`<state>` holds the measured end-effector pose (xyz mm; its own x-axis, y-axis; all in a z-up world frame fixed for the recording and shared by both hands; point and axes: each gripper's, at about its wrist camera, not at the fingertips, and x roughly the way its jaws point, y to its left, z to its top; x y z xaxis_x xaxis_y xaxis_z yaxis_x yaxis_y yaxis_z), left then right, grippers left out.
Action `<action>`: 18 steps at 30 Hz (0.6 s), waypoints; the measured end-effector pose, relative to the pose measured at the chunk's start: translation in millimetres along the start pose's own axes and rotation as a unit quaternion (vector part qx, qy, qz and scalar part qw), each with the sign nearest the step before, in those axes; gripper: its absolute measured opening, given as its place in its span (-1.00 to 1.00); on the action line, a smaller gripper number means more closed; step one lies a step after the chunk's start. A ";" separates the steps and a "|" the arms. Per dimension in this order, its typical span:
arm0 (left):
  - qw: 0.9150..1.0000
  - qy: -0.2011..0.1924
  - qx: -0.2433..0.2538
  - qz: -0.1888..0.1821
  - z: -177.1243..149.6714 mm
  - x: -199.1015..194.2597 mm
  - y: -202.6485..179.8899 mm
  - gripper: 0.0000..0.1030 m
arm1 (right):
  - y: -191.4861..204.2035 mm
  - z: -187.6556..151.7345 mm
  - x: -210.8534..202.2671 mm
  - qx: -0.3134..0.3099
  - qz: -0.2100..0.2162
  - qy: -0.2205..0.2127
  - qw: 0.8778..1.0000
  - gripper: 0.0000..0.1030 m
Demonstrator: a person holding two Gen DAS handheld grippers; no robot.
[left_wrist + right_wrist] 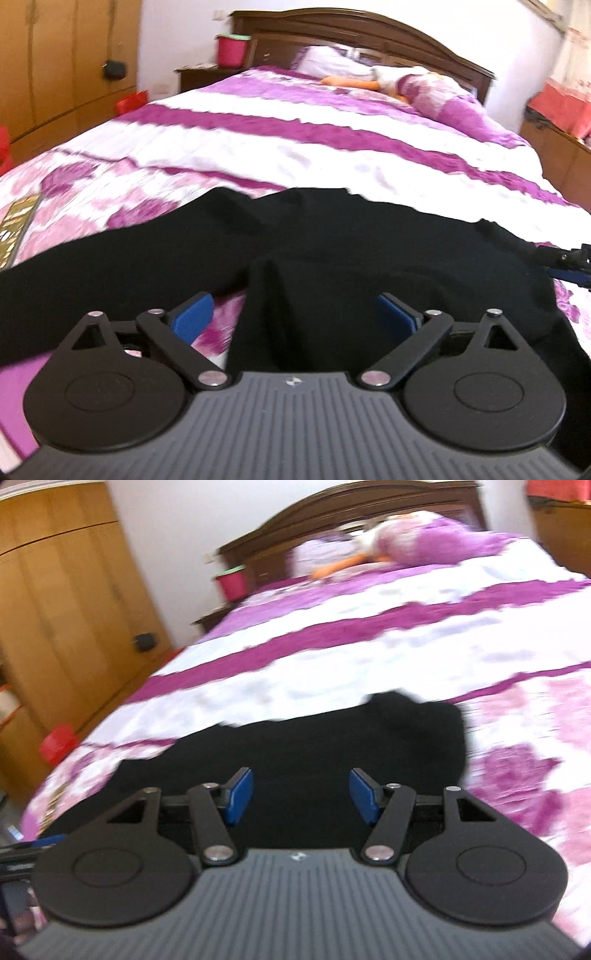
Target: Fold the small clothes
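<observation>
The left gripper [295, 314] has matte black linkage arms with silver rivets, round black discs at its base and a ribbed grey body bearing a small emblem too small to read. Its flat blue pads [194, 313] stand wide apart, and a raised ridge of the black garment [332, 251] runs up between them without either pad pressing on it. The right gripper [301, 795] is built the same way; its blue pads [240, 795] are parted with nothing clamped, hovering over the same cloth.

The black garment is soft, matte fabric, spread in a broad uneven band across the near end of the bed [332, 147], with a long arm of it trailing towards the left edge in the left wrist view and a wavy far hem. In the right wrist view its far right corner is rounded and rumpled.

The bedspread [369, 657] is crinkled cloth in white with magenta stripes and pink floral patches. At the left edge lies a flat gold-patterned item [16, 229], its markings unreadable. Beyond are pillows [424, 88], a dark carved wooden headboard [369, 33], a pink bucket [231, 50] with a green rim on a nightstand, and a pale wooden wardrobe [66, 62].
</observation>
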<state>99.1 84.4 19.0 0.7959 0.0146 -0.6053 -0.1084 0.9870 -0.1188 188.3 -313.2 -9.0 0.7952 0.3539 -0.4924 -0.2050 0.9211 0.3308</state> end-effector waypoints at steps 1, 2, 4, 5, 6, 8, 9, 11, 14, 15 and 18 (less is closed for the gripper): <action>1.000 -0.001 0.005 -0.007 1.2 2.4 -3.9 0.81 | -8.2 1.9 0.6 0.004 -0.015 -0.003 1.000 0.20; 1.000 -0.003 0.008 -0.014 1.6 4.3 -6.8 0.79 | -17.2 3.2 1.5 0.010 -0.029 -0.005 1.000 0.20; 1.000 -0.005 0.017 -0.021 2.0 11.9 -12.3 0.74 | -32.9 5.4 6.0 0.022 -0.048 -0.006 0.999 0.20; 1.000 -0.004 0.023 -0.019 1.9 17.3 -14.8 0.69 | -39.1 4.8 7.8 0.026 -0.056 -0.006 0.998 0.20; 1.000 -0.001 0.027 -0.015 1.8 22.2 -15.8 0.66 | -44.9 4.7 9.5 0.029 -0.065 -0.005 0.997 0.20; 0.999 0.005 0.035 -0.001 1.3 33.9 -17.6 0.39 | -56.3 5.6 15.8 0.032 -0.086 -0.005 0.996 0.20; 0.999 0.008 0.035 0.005 0.8 39.6 -17.2 0.24 | -61.1 5.6 19.0 0.032 -0.097 -0.004 0.995 0.20; 0.999 0.019 0.027 0.008 0.0 51.5 -13.1 -0.02 | -72.2 5.5 26.6 0.035 -0.115 -0.001 0.993 0.20; 1.000 0.022 0.006 0.005 -0.9 62.3 -5.1 -0.02 | -82.8 4.9 40.6 0.045 -0.124 0.010 0.991 0.20; 1.000 0.021 0.003 0.004 -1.6 63.7 -3.3 -0.02 | -85.8 4.4 45.3 0.048 -0.122 0.013 0.991 0.19; 1.000 0.017 -0.005 -0.002 -0.5 69.7 -1.6 -0.02 | -88.6 2.9 54.5 0.054 -0.109 0.008 0.993 0.19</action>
<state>154.5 83.8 -23.4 0.7755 0.0043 -0.6313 -0.1111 0.9853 -0.1298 251.4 -376.0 -62.8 0.8049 0.1518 -0.5737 0.0338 0.9534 0.2997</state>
